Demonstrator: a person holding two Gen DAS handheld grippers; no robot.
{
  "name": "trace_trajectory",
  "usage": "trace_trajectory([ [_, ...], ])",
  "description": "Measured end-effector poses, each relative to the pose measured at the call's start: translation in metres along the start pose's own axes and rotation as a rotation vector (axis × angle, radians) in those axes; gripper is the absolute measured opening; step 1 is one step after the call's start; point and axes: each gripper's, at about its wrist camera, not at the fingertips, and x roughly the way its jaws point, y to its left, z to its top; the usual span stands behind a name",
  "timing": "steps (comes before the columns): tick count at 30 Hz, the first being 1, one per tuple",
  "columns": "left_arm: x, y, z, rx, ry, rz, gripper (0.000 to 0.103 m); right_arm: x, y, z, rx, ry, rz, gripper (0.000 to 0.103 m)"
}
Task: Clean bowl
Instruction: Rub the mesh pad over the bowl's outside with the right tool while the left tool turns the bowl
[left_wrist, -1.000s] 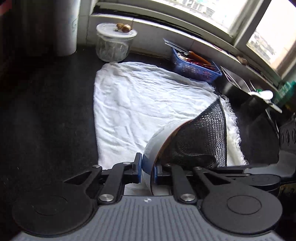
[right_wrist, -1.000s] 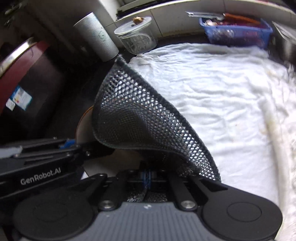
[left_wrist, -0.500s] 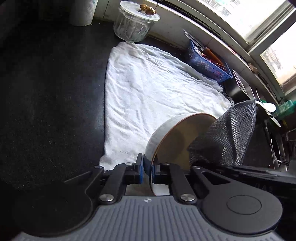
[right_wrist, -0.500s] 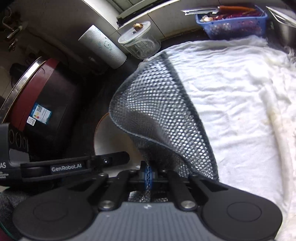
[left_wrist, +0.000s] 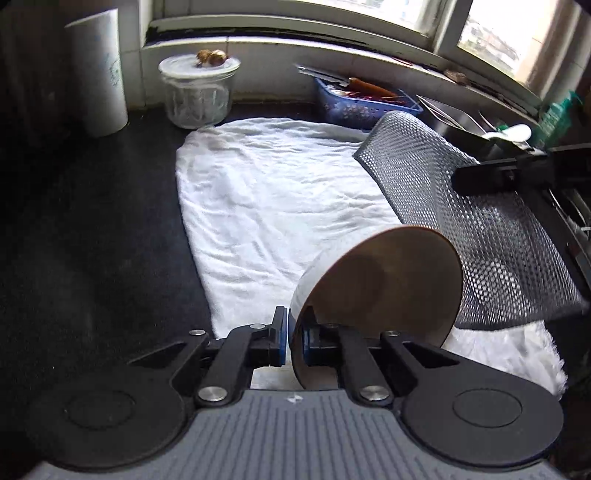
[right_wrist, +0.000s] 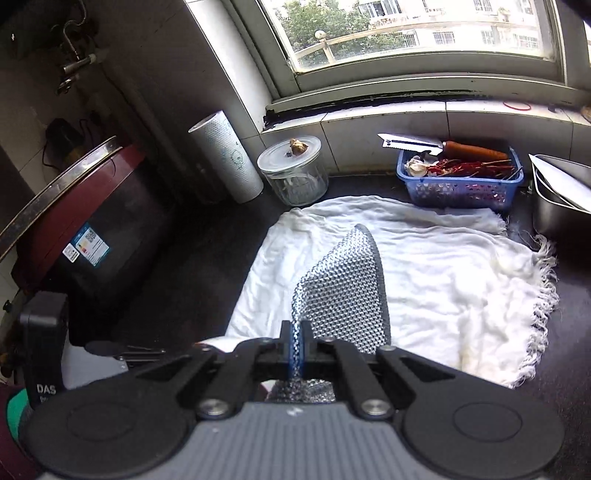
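The round bowl with a white outer wall and brown inside (left_wrist: 384, 284) is tipped on its side above the near edge of the crumpled white cloth (left_wrist: 273, 199) spread on the dark countertop (left_wrist: 92, 240), its mouth turned to the right. Its lowest part is cut off behind the gripper body, so whether it touches the cloth cannot be told. The left gripper (left_wrist: 293, 334) is clamped on the bowl's rim: one blue-padded finger presses the white outside, the other sits inside against the brown surface. Just right of the bowl hangs the grey mesh scouring cloth (left_wrist: 491, 236), apart from the bowl's mouth as far as the left wrist view shows; its lower edge runs behind the bowl, so contact there is hard to judge. From the right wrist view the same mesh (right_wrist: 347, 291) stands up from the right gripper (right_wrist: 296, 350), whose fingers are closed tight on a bunched fold of it, with more mesh crumpled below, partly hidden by the gripper body. The bowl itself is nearly out of that view; only a pale sliver at lower left may be it. Behind the cloth, along the tiled sill, stand a lidded clear glass jar (right_wrist: 293, 173), a white paper-towel roll (right_wrist: 225, 158) and a blue plastic basket (right_wrist: 461, 177) with a knife and red chillies. A steel container is cut off at the right edge.
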Motion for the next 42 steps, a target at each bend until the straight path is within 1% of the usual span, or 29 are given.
trace_trajectory([
  [1, -0.001, -0.003, 0.000, 0.026, -0.011, 0.005, 0.007, 0.000, -0.001, 0.002, -0.017, 0.014, 0.006, 0.003],
  [3, -0.004, -0.014, -0.002, 0.138, -0.051, 0.033, 0.007, 0.000, -0.005, 0.006, -0.040, 0.047, 0.027, 0.003],
  [4, -0.005, -0.020, -0.004, 0.193, -0.070, 0.046, 0.007, 0.001, -0.008, 0.008, -0.031, 0.069, 0.058, 0.003],
  [6, -0.006, -0.029, -0.006, 0.271, -0.096, 0.068, 0.008, 0.003, -0.011, 0.011, -0.035, 0.093, 0.097, 0.003],
  [8, -0.006, -0.038, -0.010, 0.356, -0.125, 0.098, 0.009, 0.008, -0.008, 0.014, -0.063, 0.129, 0.136, 0.003],
  [9, -0.007, -0.040, -0.011, 0.378, -0.135, 0.104, 0.009, 0.010, -0.008, 0.015, -0.079, 0.138, 0.147, 0.003],
  [11, -0.007, -0.043, -0.012, 0.396, -0.143, 0.110, 0.009, 0.014, -0.003, 0.014, -0.114, 0.173, 0.180, 0.003],
  [12, -0.007, -0.044, -0.013, 0.405, -0.148, 0.114, 0.009, 0.016, -0.004, 0.014, -0.111, 0.180, 0.191, 0.004],
  [16, -0.005, -0.045, -0.019, 0.425, -0.175, 0.133, 0.011, 0.022, -0.016, 0.011, -0.018, 0.181, 0.227, 0.004],
  [19, -0.003, -0.037, -0.018, 0.339, -0.163, 0.119, 0.012, 0.026, -0.029, 0.006, 0.086, 0.176, 0.254, 0.005],
  [20, -0.002, -0.035, -0.017, 0.322, -0.157, 0.114, 0.012, 0.028, -0.034, 0.004, 0.126, 0.175, 0.259, 0.005],
  [24, 0.001, -0.028, -0.014, 0.270, -0.127, 0.103, 0.014, 0.032, -0.046, -0.004, 0.204, 0.175, 0.258, 0.005],
  [26, 0.002, -0.030, -0.011, 0.293, -0.104, 0.115, 0.016, 0.034, -0.052, -0.008, 0.236, 0.181, 0.275, 0.006],
  [28, 0.001, -0.035, -0.009, 0.364, -0.096, 0.138, 0.016, 0.034, -0.054, -0.010, 0.246, 0.189, 0.280, 0.006],
  [29, -0.001, -0.041, -0.010, 0.424, -0.098, 0.162, 0.016, 0.034, -0.055, -0.011, 0.237, 0.195, 0.280, 0.006],
  [31, -0.001, -0.044, -0.011, 0.464, -0.100, 0.178, 0.016, 0.032, -0.053, -0.010, 0.206, 0.203, 0.288, 0.006],
  [32, -0.003, -0.044, -0.009, 0.467, -0.105, 0.188, 0.016, 0.029, -0.050, -0.008, 0.165, 0.206, 0.291, 0.006],
  [36, -0.006, -0.035, -0.002, 0.419, -0.097, 0.175, 0.016, 0.020, -0.028, -0.002, -0.038, 0.238, 0.288, 0.007],
  [38, -0.006, -0.033, 0.000, 0.423, -0.098, 0.176, 0.016, 0.018, -0.020, -0.003, -0.106, 0.254, 0.288, 0.007],
  [42, -0.006, -0.033, -0.002, 0.450, -0.096, 0.192, 0.016, 0.024, -0.005, -0.006, -0.219, 0.274, 0.239, 0.008],
])
